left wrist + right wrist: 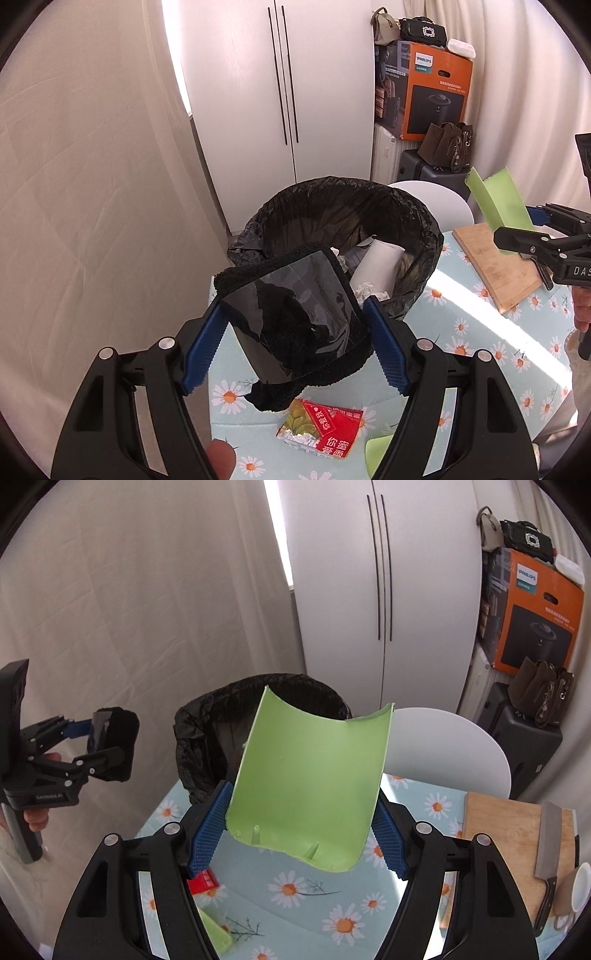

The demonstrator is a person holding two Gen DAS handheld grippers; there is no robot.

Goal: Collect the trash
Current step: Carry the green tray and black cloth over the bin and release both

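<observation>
1. Near on the daisy-print counter [461, 295] lie a red snack wrapper [321, 430] and a small green shard [218, 936].
2. The left tongs [295, 347] are clamped on a black fuzzy item in clear plastic [295, 317], held above the counter.
3. The right tongs [301, 830] grip a curved green plastic piece [310, 782] between both pads.
4. Farther off, the black-lined trash bin [424, 221] holds white paper; a cutting board [491, 819] with a cleaver [550, 845] sits right.

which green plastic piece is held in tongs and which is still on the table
The large curved green shard is clamped in the right tongs; the small green piece lies flat on the daisy tablecloth, ungripped.
</observation>
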